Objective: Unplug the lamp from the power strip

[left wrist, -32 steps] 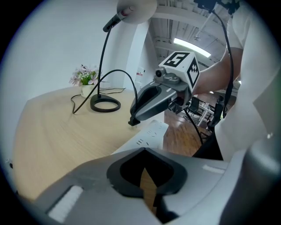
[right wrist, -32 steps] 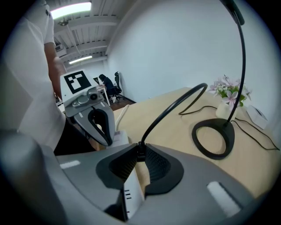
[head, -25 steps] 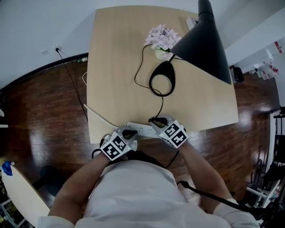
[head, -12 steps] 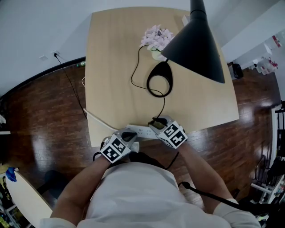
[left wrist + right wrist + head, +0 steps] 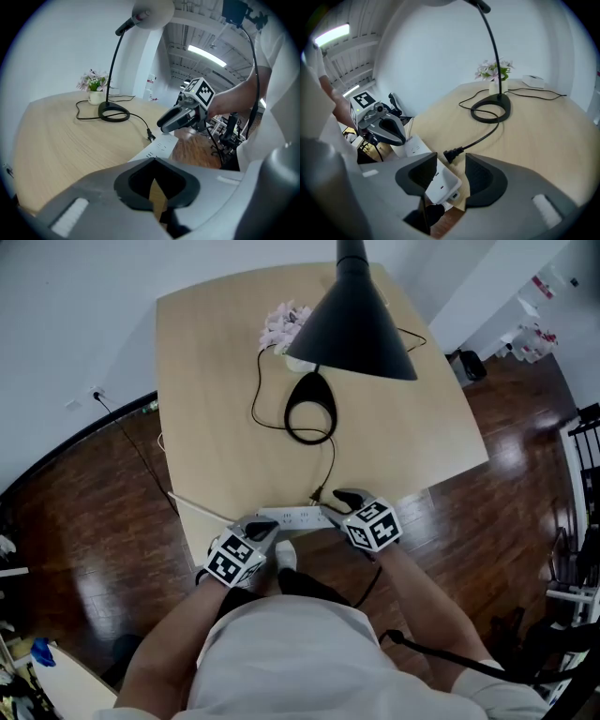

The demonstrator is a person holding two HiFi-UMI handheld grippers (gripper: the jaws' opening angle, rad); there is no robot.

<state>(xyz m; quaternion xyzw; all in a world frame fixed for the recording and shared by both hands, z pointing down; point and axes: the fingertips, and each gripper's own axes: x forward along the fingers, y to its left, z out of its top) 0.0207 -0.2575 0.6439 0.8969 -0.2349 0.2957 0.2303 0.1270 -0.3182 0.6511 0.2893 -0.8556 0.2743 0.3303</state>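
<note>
The white power strip (image 5: 292,517) lies along the near edge of the wooden table (image 5: 216,381). The lamp's black plug (image 5: 317,495) (image 5: 452,153) lies on the table, out of the strip, and its cord runs to the ring-shaped lamp base (image 5: 309,409) under the black shade (image 5: 356,324). My right gripper (image 5: 349,502) (image 5: 451,161) is opening: its jaws stand wide, the plug lies just beyond the tips, and nothing is pressed between them. The strip's right end (image 5: 440,185) lies beneath these jaws. My left gripper (image 5: 251,532) (image 5: 153,161) is shut and rests on the strip's left end.
A vase of pale flowers (image 5: 284,324) stands behind the lamp base. A small white box (image 5: 533,80) sits at the far table edge. The strip's white cable (image 5: 202,509) runs off the left edge. A wall socket (image 5: 94,393) with a black cable is on the left.
My right gripper has opened and let go of the plug, which now lies on the table apart from the strip. The head view has swung, so the table sits more to the left.
</note>
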